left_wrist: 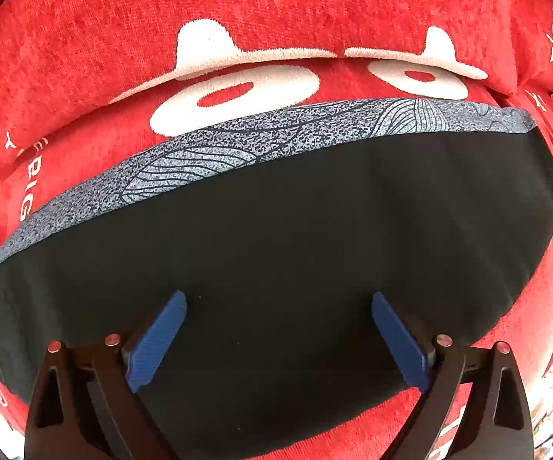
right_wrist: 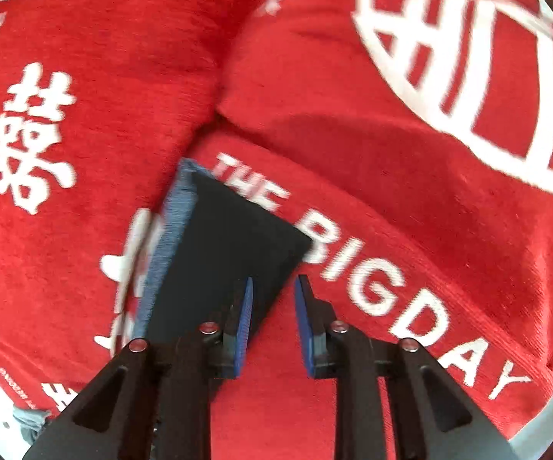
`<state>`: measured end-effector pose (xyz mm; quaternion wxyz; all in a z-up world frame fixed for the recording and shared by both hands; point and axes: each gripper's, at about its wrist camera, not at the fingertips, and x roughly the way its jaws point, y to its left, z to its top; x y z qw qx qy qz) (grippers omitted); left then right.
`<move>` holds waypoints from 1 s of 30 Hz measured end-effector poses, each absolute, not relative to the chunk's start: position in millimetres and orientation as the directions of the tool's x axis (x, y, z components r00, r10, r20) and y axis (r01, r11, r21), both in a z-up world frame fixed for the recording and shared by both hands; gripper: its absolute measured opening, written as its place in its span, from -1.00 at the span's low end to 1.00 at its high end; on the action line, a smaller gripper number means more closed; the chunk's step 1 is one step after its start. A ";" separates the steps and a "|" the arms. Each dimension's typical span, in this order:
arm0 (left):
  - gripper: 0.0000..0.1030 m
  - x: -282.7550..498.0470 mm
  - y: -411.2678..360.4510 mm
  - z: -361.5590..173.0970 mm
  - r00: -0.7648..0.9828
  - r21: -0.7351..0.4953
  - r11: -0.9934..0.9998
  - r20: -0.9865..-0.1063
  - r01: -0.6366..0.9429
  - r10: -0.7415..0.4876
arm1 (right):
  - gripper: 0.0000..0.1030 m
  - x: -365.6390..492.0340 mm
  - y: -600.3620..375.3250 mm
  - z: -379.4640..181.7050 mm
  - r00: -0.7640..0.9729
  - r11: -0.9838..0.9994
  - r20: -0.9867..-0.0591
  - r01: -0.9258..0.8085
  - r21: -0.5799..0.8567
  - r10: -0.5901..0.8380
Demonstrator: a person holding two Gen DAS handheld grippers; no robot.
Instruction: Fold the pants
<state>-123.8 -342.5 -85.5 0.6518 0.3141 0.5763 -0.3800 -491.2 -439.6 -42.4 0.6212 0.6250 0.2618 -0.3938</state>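
Note:
The black pants [left_wrist: 276, 230] lie folded flat on a red cover, with a grey-blue patterned band [left_wrist: 238, 145] along their far edge. My left gripper [left_wrist: 278, 299] hangs straight over the black cloth, open wide, with nothing held between its blue pads. In the right wrist view one end of the pants [right_wrist: 223, 245] shows, its grey-blue band [right_wrist: 173, 230] on the left. My right gripper [right_wrist: 275, 281] sits at the near right corner of that end. Its jaws stand a narrow gap apart and only red cover shows between them. The left pad overlaps the pants' edge.
The red cover [right_wrist: 391, 153] with white lettering and symbols spans both views. A raised red cushion [left_wrist: 84, 38] runs behind the pants, and a fold [right_wrist: 215, 107] divides two cushions. A grey cloth [right_wrist: 27, 421] lies at the lower left edge.

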 end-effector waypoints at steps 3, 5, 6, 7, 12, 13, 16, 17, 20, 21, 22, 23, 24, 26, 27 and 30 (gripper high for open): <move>0.90 -125.1 -343.0 -79.9 0.023 -0.050 0.525 -0.991 0.850 -0.132 | -0.49 -450.1 -426.4 -27.4 0.583 0.070 -0.808 0.813 0.578 -0.088; 0.90 -132.1 -346.0 -73.9 0.024 -0.055 0.508 -0.989 0.859 -0.146 | -0.49 -416.6 -413.1 -26.8 0.571 0.192 -0.821 0.808 0.557 -0.020; 0.90 -136.5 -348.0 -72.7 0.028 -0.050 0.496 -0.988 0.867 -0.150 | -0.49 -395.2 -402.4 -29.8 0.547 0.274 -0.837 0.803 0.530 0.013; 0.90 -143.3 -352.2 -73.1 0.037 -0.038 0.476 -0.988 0.878 -0.148 | -0.49 -382.0 -396.0 -33.6 0.532 0.319 -0.846 0.797 0.514 0.035; 0.91 -156.8 -357.0 -78.7 0.087 0.027 0.420 -0.988 0.907 -0.125 | -0.54 -361.3 -369.1 -52.8 0.448 0.431 -0.892 0.795 0.426 0.055; 0.92 -155.0 -357.0 -79.3 0.076 0.019 0.426 -0.990 0.904 -0.118 | -0.54 -365.5 -368.9 -53.1 0.446 0.419 -0.892 0.798 0.433 0.071; 0.94 -147.3 -353.6 -80.3 0.046 -0.002 0.463 -0.995 0.887 -0.091 | -0.52 -381.1 -372.5 -57.6 0.442 0.362 -0.888 0.813 0.455 0.124; 0.97 -145.1 -354.1 -81.2 0.041 0.001 0.484 -0.997 0.875 -0.072 | -0.49 -386.0 -373.6 -59.2 0.419 0.358 -0.899 0.826 0.435 0.127; 0.97 -144.1 -356.0 -81.9 0.041 0.010 0.516 -0.998 0.857 -0.049 | -0.46 -405.5 -378.3 -61.5 0.418 0.333 -0.899 0.836 0.437 0.132; 0.97 -144.9 -356.4 -81.7 0.048 0.018 0.520 -0.998 0.854 -0.044 | -0.44 -412.0 -379.4 -61.9 0.420 0.320 -0.897 0.839 0.441 0.134; 0.97 -146.1 -357.1 -80.4 0.058 0.030 0.522 -0.998 0.852 -0.038 | -0.41 -416.6 -380.7 -62.3 0.425 0.309 -0.895 0.840 0.446 0.137; 0.97 -147.4 -358.0 -78.5 0.071 0.043 0.523 -0.997 0.851 -0.032 | -0.39 -420.1 -379.7 -63.3 0.428 0.301 -0.893 0.841 0.449 0.138; 0.97 -148.0 -358.2 -76.4 0.079 0.053 0.524 -0.997 0.850 -0.027 | -0.35 -424.7 -380.4 -62.8 0.428 0.295 -0.893 0.843 0.450 0.139; 0.97 -151.2 -361.3 -69.8 0.086 0.064 0.529 -0.996 0.846 -0.017 | -0.27 -431.3 -382.3 -62.3 0.429 0.284 -0.892 0.845 0.453 0.145; 0.97 -152.3 -362.1 -66.8 0.080 0.058 0.531 -0.997 0.845 -0.018 | -0.21 -432.8 -383.8 -62.4 0.431 0.278 -0.890 0.846 0.456 0.149; 0.97 -153.3 -366.9 -53.6 0.077 0.049 0.532 -0.997 0.845 -0.029 | -0.10 -436.6 -389.9 -61.5 0.438 0.263 -0.886 0.846 0.464 0.155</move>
